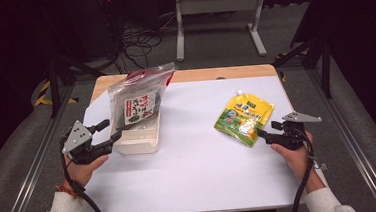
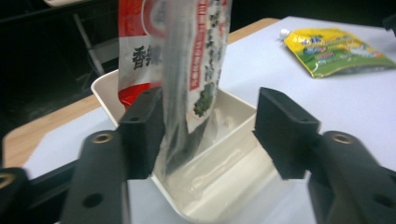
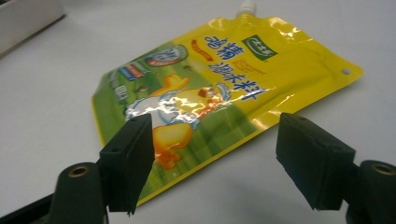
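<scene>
The yellow-green spouted pouch (image 3: 219, 88), printed with blue Chinese characters and a cartoon duck, lies flat on the white desk (image 1: 200, 170), well right of the cream tray (image 1: 137, 138). The right gripper (image 3: 215, 163) gapes beside it. The left gripper (image 2: 210, 135) stands open around a clear seaweed bag (image 2: 187, 60) upright in the tray. The room beyond the tray is dark.

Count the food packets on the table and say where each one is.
2. The clear seaweed packet stands propped in the white tray at the table's left. The yellow spouted pouch lies flat at the right. The tray may hide more.
</scene>
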`<action>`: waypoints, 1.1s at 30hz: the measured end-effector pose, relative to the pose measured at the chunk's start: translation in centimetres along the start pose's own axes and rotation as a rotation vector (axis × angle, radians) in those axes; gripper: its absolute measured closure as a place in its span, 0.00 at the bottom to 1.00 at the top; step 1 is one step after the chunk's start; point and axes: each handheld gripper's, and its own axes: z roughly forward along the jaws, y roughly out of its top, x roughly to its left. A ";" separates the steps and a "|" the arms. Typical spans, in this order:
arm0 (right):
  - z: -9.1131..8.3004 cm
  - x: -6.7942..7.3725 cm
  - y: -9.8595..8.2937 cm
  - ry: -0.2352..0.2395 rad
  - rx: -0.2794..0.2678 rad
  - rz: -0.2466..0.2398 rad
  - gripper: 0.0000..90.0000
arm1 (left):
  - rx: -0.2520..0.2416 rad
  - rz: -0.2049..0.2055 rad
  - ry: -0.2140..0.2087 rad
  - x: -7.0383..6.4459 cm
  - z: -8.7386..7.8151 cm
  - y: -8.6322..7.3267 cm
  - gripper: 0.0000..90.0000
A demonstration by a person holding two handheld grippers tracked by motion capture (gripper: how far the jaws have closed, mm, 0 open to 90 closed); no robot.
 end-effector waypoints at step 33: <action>5.4 -1.0 1.6 -0.018 0.083 0.187 0.31 | 0.303 0.152 -0.437 -12.5 6.5 -3.4 0.27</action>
